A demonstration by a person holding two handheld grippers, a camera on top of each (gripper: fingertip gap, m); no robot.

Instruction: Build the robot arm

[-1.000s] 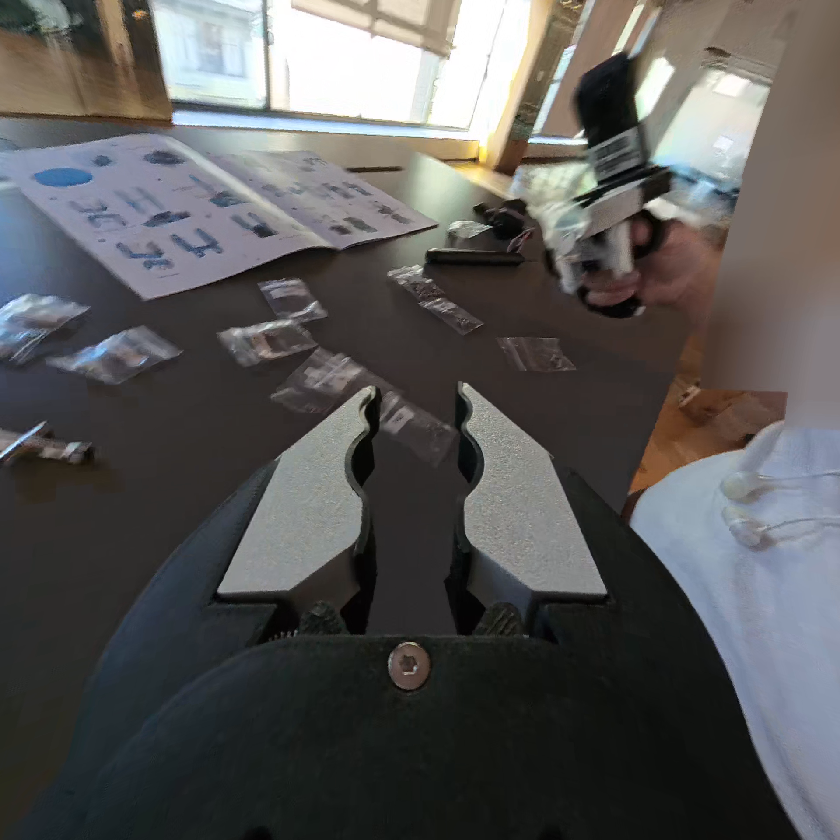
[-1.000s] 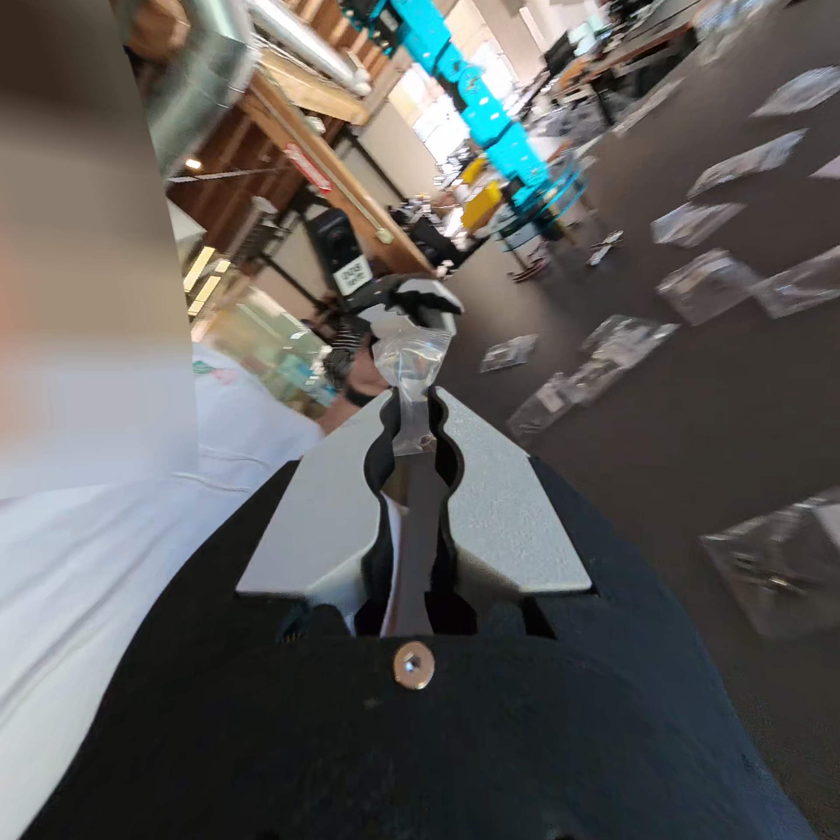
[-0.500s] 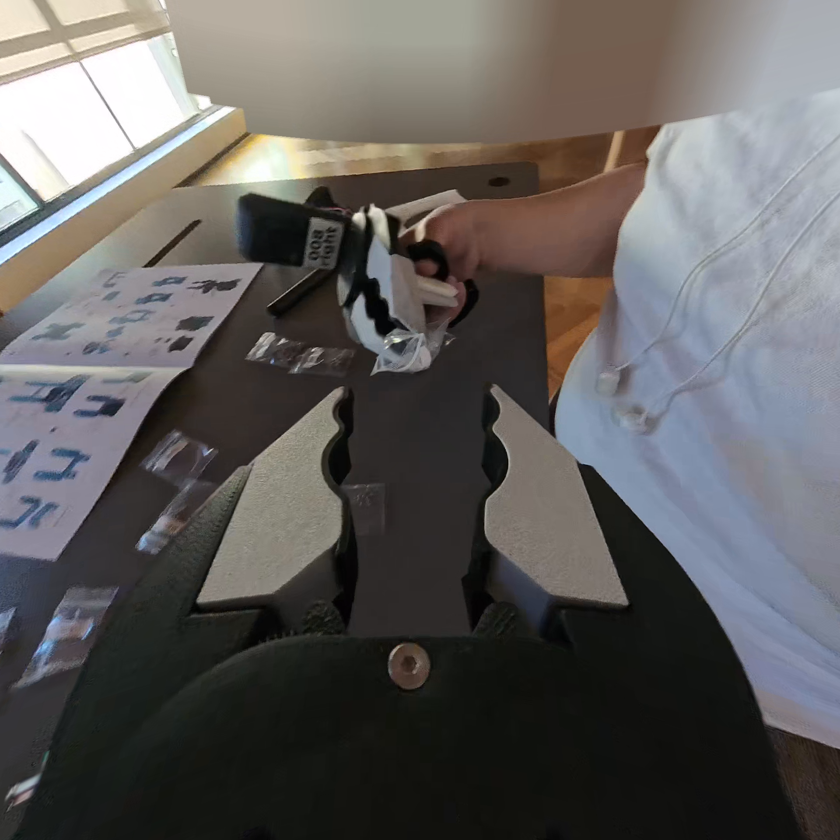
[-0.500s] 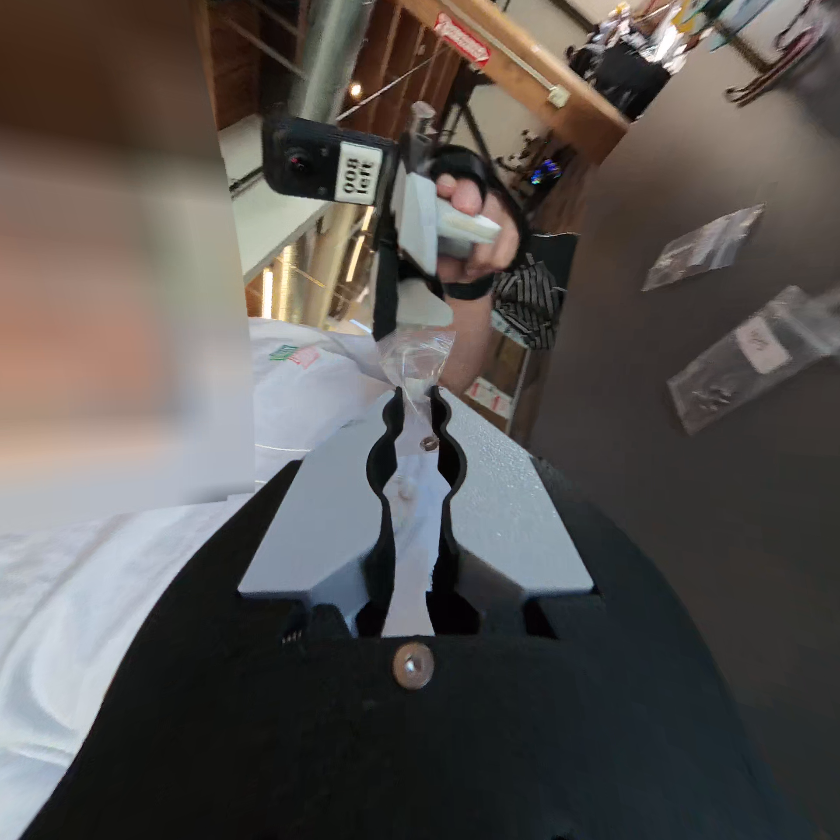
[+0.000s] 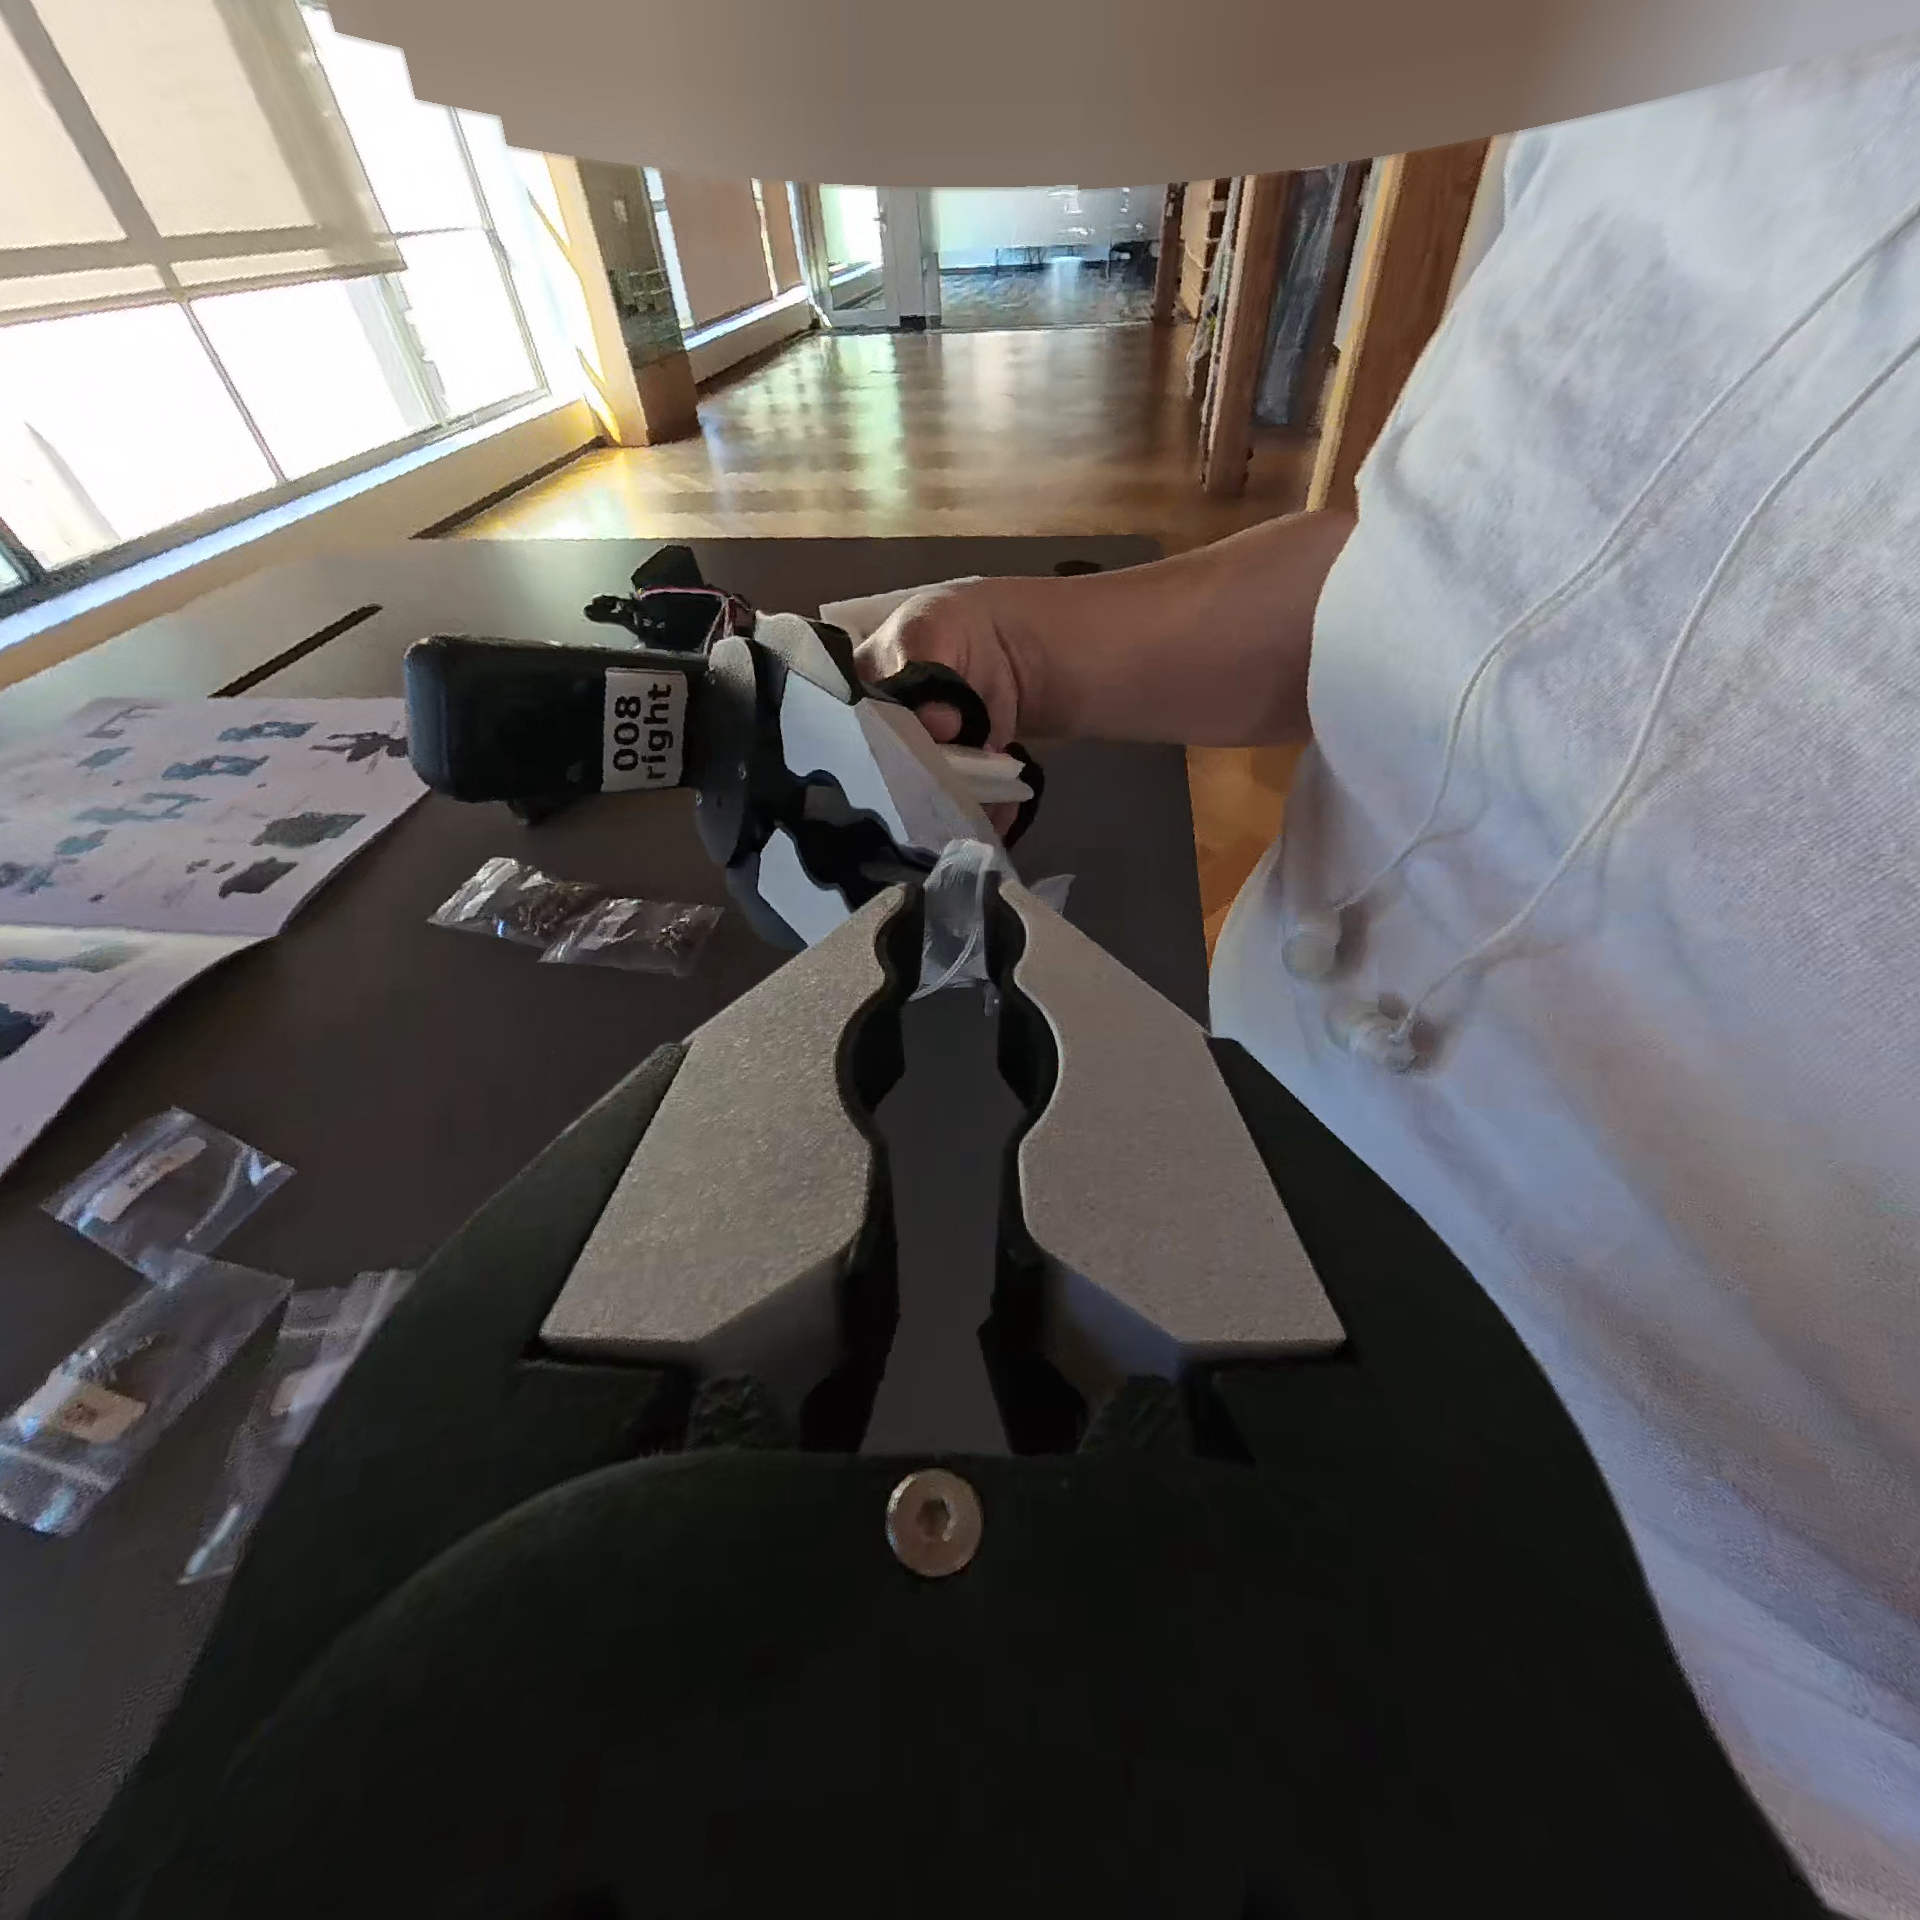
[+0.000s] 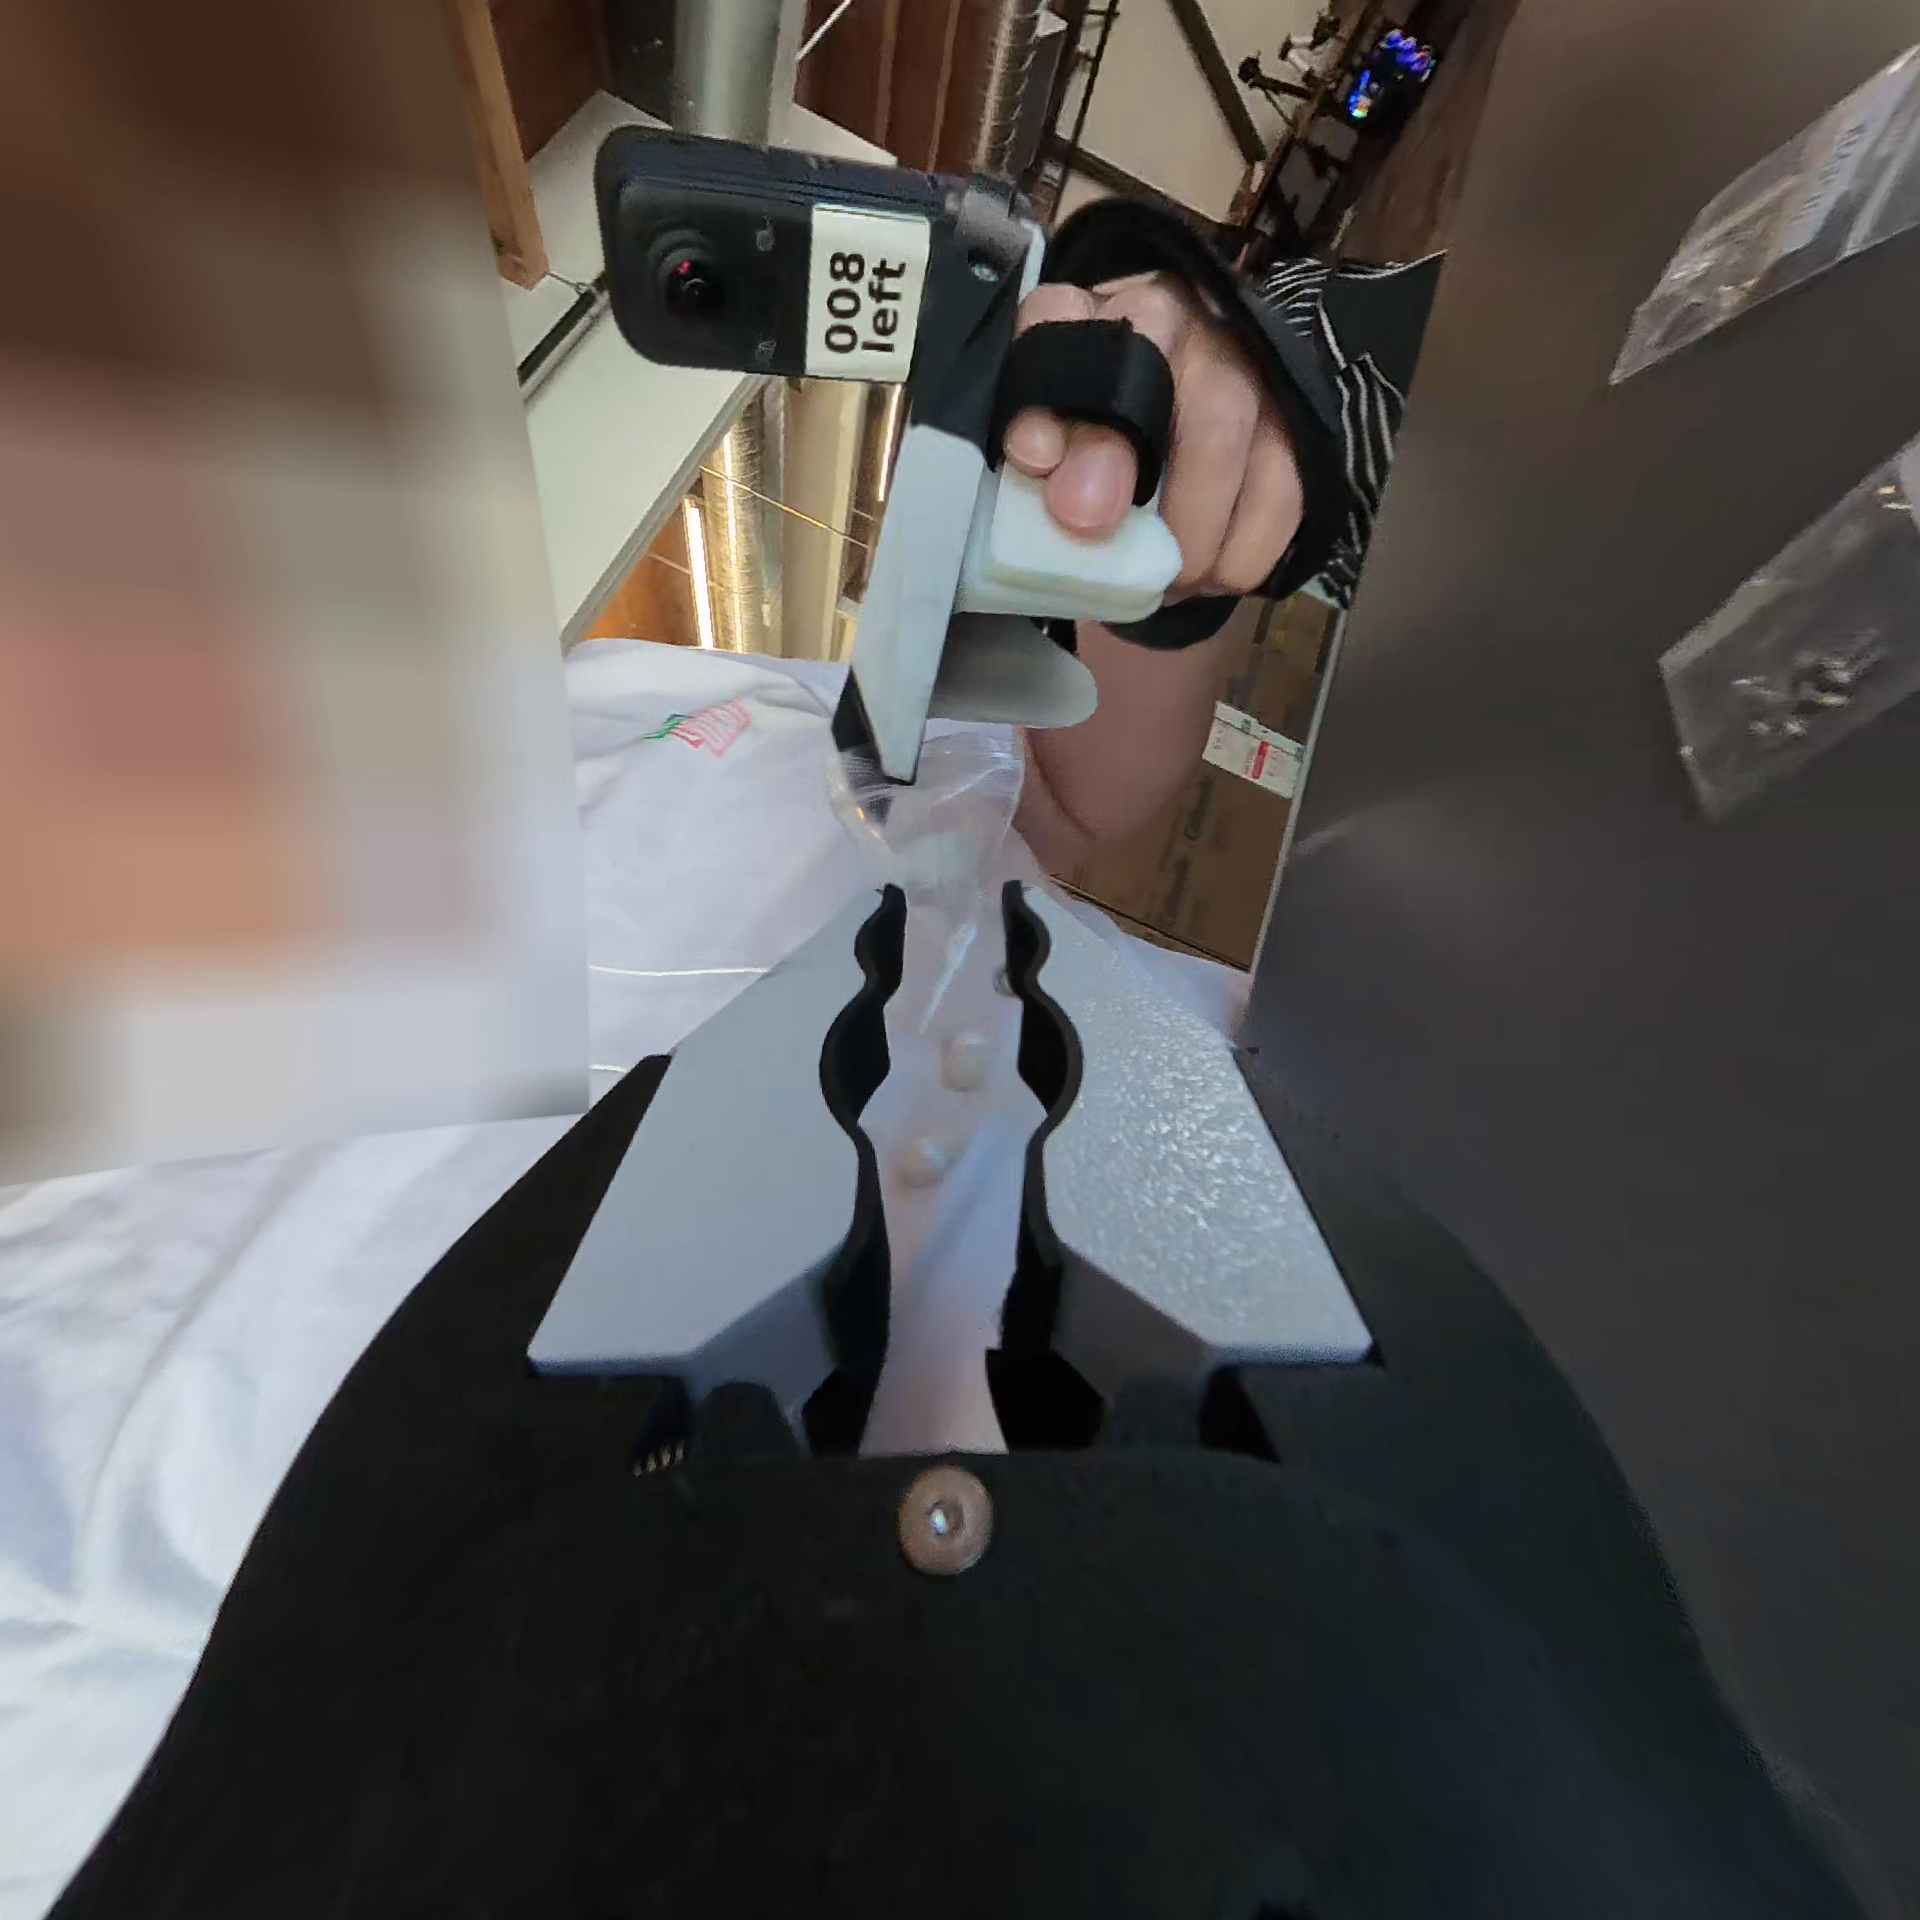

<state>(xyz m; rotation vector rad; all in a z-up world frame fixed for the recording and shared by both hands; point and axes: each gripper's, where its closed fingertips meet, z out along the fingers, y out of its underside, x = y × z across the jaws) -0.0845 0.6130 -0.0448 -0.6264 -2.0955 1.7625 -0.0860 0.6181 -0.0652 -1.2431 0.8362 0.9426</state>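
A small clear plastic bag (image 5: 951, 935) is held in the air between both grippers, above the near edge of the dark table (image 5: 416, 1039). My left gripper (image 5: 956, 902) is shut on one end of the bag. In the right wrist view, the left gripper (image 6: 883, 764) pinches the bag's (image 6: 935, 821) upper end. My right gripper (image 6: 953, 899) has its jaws slightly parted, and the bag's other end lies loosely between its tips. The right gripper (image 5: 914, 868) meets my left tip to tip.
An open printed booklet (image 5: 156, 831) lies on the table at the left. Several clear bags of small parts lie on the table (image 5: 577, 914) (image 5: 166, 1174) (image 6: 1787, 665). The person's white shirt (image 5: 1610, 935) is close on the right.
My left gripper swung from the table toward the right gripper, opened wide, then closed on the bag. The right gripper's jaws have widened slightly around the bag.
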